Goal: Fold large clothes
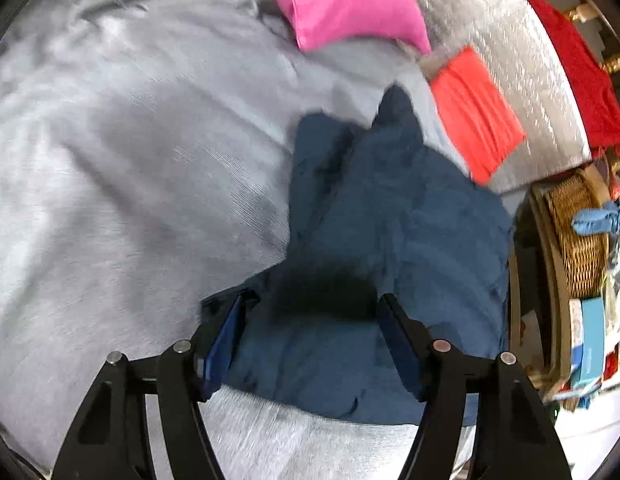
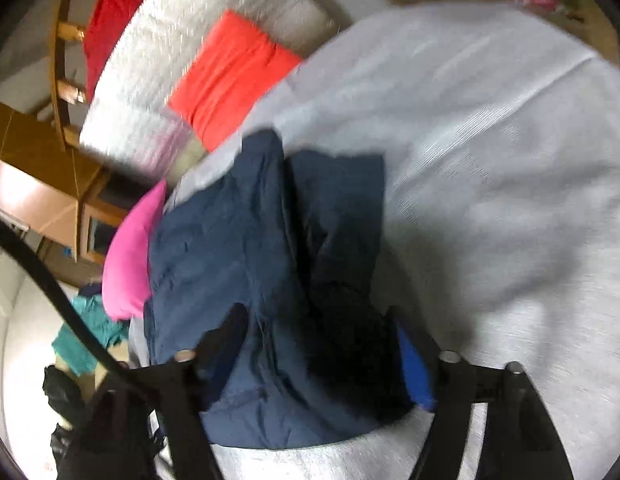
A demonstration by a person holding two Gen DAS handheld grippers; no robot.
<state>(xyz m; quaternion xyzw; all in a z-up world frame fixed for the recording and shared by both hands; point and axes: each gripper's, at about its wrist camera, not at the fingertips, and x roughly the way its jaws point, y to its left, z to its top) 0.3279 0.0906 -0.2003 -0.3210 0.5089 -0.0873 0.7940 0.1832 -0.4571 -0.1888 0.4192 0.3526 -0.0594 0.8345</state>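
While both our tongs, left (image 1: 310,316) and right (image 2: 313,332), gape unclenched, the navy garment (image 1: 389,220) stretches lengthwise straight ahead between them.

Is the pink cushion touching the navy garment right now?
Touching: in the right wrist view the pink cushion presses against the navy garment's edge, no gap.

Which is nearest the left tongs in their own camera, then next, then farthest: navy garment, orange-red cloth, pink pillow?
1. Navy garment, right between the left tongs.
2. Orange-red cloth, beyond it to the right.
3. Pink pillow, at the top edge.
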